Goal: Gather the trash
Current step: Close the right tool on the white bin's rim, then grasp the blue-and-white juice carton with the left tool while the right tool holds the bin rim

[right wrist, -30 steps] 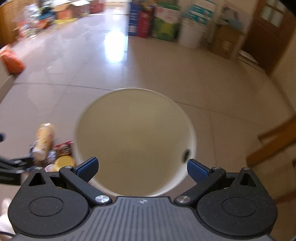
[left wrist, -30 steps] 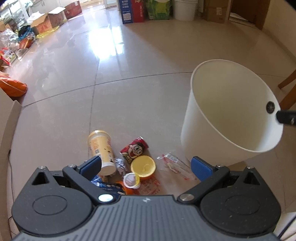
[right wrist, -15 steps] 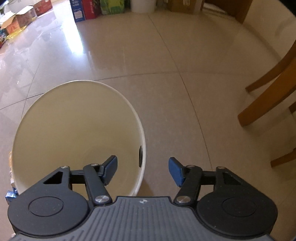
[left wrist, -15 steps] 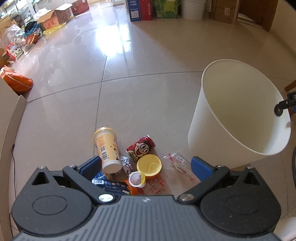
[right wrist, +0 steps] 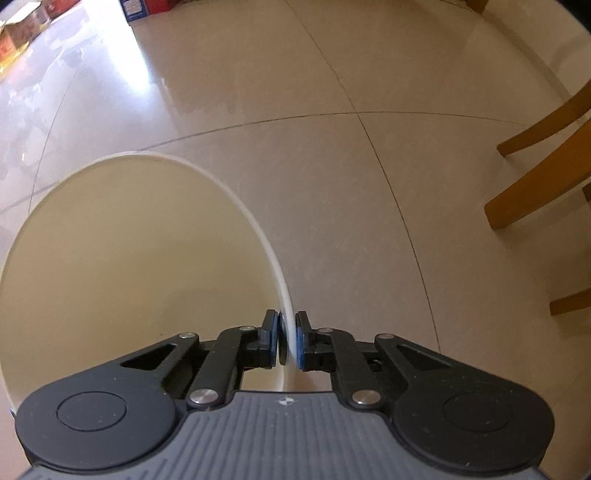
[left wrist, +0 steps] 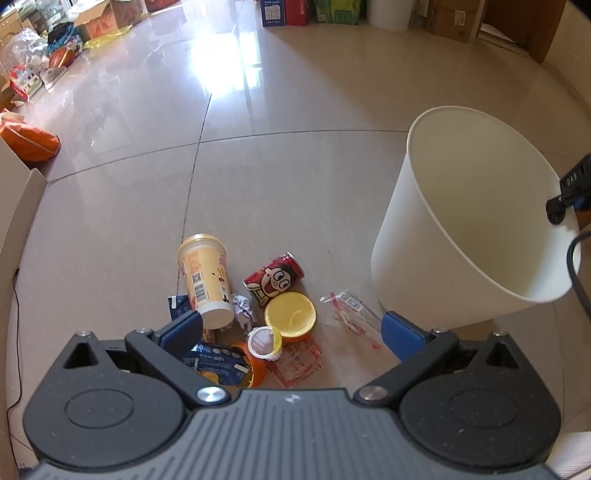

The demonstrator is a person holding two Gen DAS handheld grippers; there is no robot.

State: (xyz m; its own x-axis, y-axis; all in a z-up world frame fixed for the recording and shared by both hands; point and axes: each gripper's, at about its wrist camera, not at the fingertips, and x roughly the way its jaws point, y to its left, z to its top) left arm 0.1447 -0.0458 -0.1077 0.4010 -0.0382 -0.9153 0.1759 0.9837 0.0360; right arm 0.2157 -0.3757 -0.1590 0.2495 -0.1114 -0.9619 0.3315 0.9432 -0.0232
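A white waste bin (left wrist: pixel 461 221) stands tilted on the tiled floor, empty inside. My right gripper (right wrist: pixel 287 341) is shut on the white bin's rim (right wrist: pixel 284 291), one finger inside and one outside. In the left wrist view that gripper (left wrist: pixel 570 192) shows at the bin's right edge. My left gripper (left wrist: pixel 291 330) hangs open above a trash pile: a yellow cup (left wrist: pixel 205 280) on its side, a red cartoon can (left wrist: pixel 273 278), a yellow lid (left wrist: pixel 291 314), a small white tub (left wrist: pixel 264 341), crumpled paper (left wrist: pixel 243 308), a clear wrapper (left wrist: pixel 349 308) and a blue packet (left wrist: pixel 218 363).
Wooden chair legs (right wrist: pixel 535 173) stand right of the bin. An orange bag (left wrist: pixel 29 142) and a beige panel (left wrist: pixel 18 218) sit at the left. Boxes and a white bucket (left wrist: pixel 388 13) line the far wall. Open tiled floor lies beyond the pile.
My right gripper swung to the bin's right rim and shut on it. The left gripper pulled back a little from the pile, still open.
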